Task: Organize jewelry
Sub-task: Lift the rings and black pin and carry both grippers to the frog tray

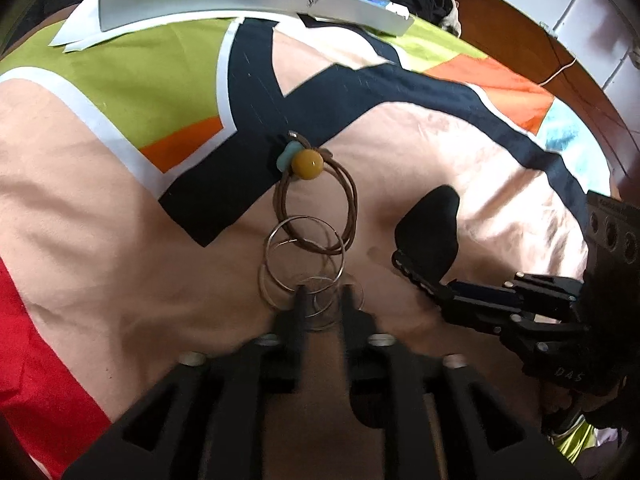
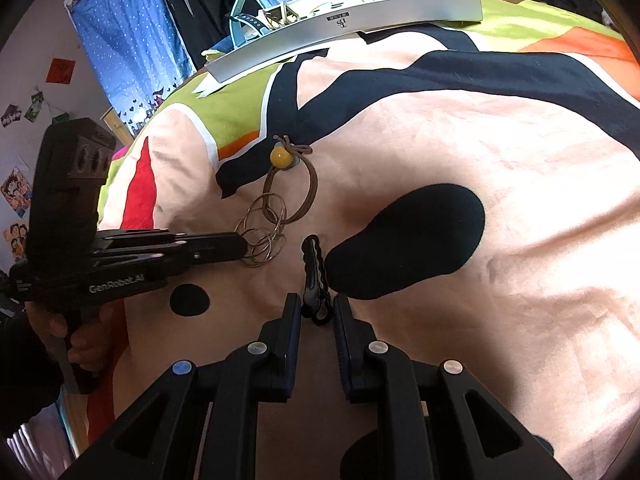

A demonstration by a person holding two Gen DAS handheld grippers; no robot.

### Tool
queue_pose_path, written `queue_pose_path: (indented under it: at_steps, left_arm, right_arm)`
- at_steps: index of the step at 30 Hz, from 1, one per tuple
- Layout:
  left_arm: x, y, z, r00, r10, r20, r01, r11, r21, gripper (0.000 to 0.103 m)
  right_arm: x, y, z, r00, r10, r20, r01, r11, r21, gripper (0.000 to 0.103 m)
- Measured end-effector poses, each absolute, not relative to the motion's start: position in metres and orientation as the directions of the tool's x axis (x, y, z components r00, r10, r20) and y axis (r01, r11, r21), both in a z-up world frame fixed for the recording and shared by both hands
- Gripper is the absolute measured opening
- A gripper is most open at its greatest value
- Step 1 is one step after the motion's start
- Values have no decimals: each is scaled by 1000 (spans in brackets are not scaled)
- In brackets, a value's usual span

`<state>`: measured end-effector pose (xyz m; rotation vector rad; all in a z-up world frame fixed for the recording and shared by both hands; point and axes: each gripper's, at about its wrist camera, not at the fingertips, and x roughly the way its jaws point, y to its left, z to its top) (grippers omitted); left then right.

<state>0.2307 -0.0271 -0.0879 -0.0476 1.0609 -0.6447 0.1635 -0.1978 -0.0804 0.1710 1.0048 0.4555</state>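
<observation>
Where bangles point(image 1: 304, 268) lie: patterned bedspread point(image 1: 100, 184).

Mustard-yellow bead point(image 1: 307, 164) on brown cord point(image 1: 349, 192); silver rings point(image 1: 306, 252); black hair clip point(image 2: 314, 276).

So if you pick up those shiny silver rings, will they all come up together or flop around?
The silver rings look thin and interlinked, so they'd probably dangle and clink loosely. One overlaps the brown cord bracelet, so it might drag along.
</observation>
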Motion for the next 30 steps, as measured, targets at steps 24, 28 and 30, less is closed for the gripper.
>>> queue_pose_path:
  at_steps: [24, 28, 30]
  left_arm:
    - [207, -32, -97, 413, -338, -846, 482, 869, -112, 9]
    - [205, -24, -91, 416, -362, -834, 447, 880, -159, 2]
    - [203, -23, -87, 419, -356, -835, 440, 884, -157, 2]
  right_arm:
    - [162, -200, -82, 450, 450, -771, -292, 890, 349, 16]
    - [162, -200, -82, 451, 450, -771, -296, 890, 347, 16]
    - [160, -200, -82, 457, 451, -767, -299, 890, 345, 16]
